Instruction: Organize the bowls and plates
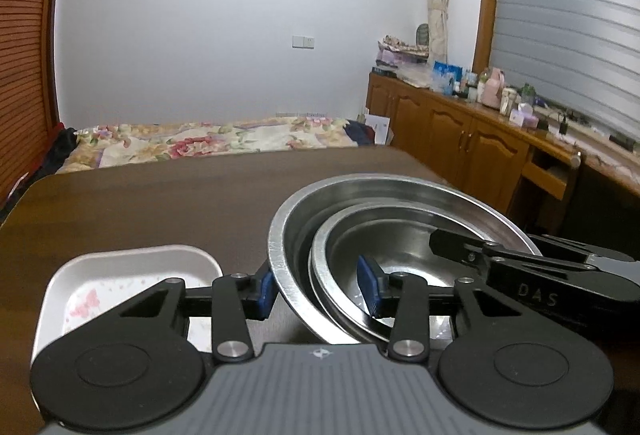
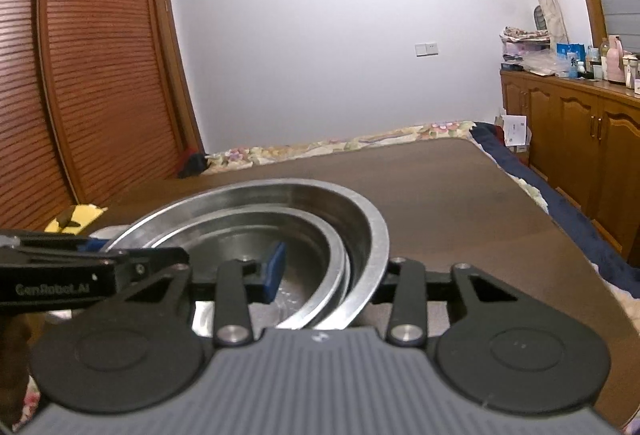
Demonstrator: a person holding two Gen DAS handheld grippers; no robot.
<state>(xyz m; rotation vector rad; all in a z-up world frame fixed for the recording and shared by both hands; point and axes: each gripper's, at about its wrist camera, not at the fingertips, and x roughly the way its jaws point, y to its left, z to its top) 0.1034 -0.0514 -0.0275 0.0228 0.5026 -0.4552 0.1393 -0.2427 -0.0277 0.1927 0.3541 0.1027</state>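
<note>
Two round, shiny steel bowls (image 1: 400,219) sit nested on the dark wood table (image 1: 160,203), their rims clamped from opposite sides by the left gripper (image 1: 318,287) and right gripper (image 2: 324,271).

A dark brown wooden table (image 1: 160,203) is seen beneath the left gripper (image 1: 318,289). Nested steel bowls (image 1: 400,211) are borne right at its fingertips, and a white tray (image 1: 132,263) lies just left of them.

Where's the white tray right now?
In the left wrist view the white tray lies on the brown table, low left, just left of the nested steel bowls and partly behind the left gripper.
</note>
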